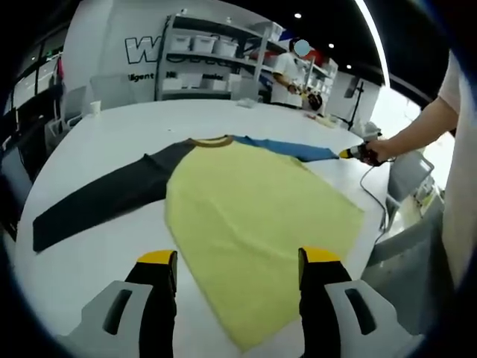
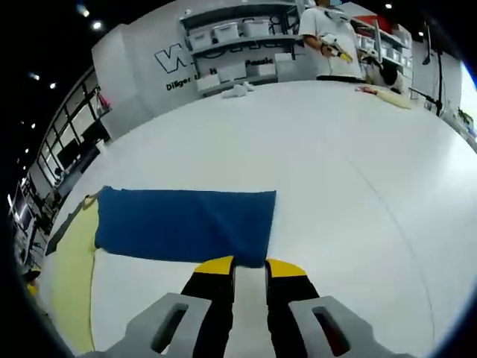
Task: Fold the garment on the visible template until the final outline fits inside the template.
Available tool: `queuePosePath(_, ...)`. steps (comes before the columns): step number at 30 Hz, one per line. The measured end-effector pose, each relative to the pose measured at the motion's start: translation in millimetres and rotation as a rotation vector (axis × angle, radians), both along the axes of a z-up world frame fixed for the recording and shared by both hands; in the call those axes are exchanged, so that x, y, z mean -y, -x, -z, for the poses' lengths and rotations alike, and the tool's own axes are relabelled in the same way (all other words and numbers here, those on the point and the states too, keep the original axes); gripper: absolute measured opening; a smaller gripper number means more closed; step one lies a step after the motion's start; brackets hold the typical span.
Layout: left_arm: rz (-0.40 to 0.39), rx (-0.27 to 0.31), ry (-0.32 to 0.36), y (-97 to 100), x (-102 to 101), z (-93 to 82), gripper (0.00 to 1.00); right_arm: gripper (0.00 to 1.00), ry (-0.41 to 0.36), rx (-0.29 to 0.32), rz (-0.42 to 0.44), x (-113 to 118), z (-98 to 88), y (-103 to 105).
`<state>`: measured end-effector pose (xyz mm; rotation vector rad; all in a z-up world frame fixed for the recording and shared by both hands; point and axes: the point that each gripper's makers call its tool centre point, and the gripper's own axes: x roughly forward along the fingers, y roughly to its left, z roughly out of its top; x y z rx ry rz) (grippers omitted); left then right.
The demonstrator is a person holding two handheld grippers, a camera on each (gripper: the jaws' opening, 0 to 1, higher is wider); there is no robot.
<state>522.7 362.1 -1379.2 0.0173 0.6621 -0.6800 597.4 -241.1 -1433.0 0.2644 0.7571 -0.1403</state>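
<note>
A long-sleeved shirt lies flat on the white table. Its yellow body spreads just ahead of my left gripper, which hovers open over the hem. The dark sleeve stretches out to the left and the blue sleeve to the right. At the blue cuff a person's hand holds my right gripper. In the right gripper view the blue sleeve lies flat beside the yellow body. My right gripper has its tips at the sleeve's near edge by the cuff, a narrow gap between them.
Shelves with white bins and a standing person are beyond the table's far side. A faint line crosses the tabletop to the right of the sleeve. The table edge and a chair lie on the right.
</note>
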Motion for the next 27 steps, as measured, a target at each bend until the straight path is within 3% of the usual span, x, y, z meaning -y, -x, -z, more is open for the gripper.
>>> queuePosePath(10, -0.008, -0.003, -0.009, 1.5, -2.4, -0.6, 0.63, 0.08, -0.029, 0.01, 0.033, -9.8, -6.0, -1.2)
queuePosePath(14, -0.008, -0.004, -0.013, 2.0, -2.0, -0.5, 0.63, 0.04, 0.006, 0.003, 0.007, -13.4, -8.0, -2.2)
queuePosePath(21, -0.007, 0.0, -0.018, 1.9, -0.8, -2.1, 0.63, 0.0, 0.022, -0.007, -0.008, -6.1, -6.5, 0.4)
queuePosePath(27, -0.008, 0.003, -0.017, 3.1, 0.6, -3.1, 0.63, 0.0, 0.024, 0.028, -0.001, -1.2, -15.4, -2.8)
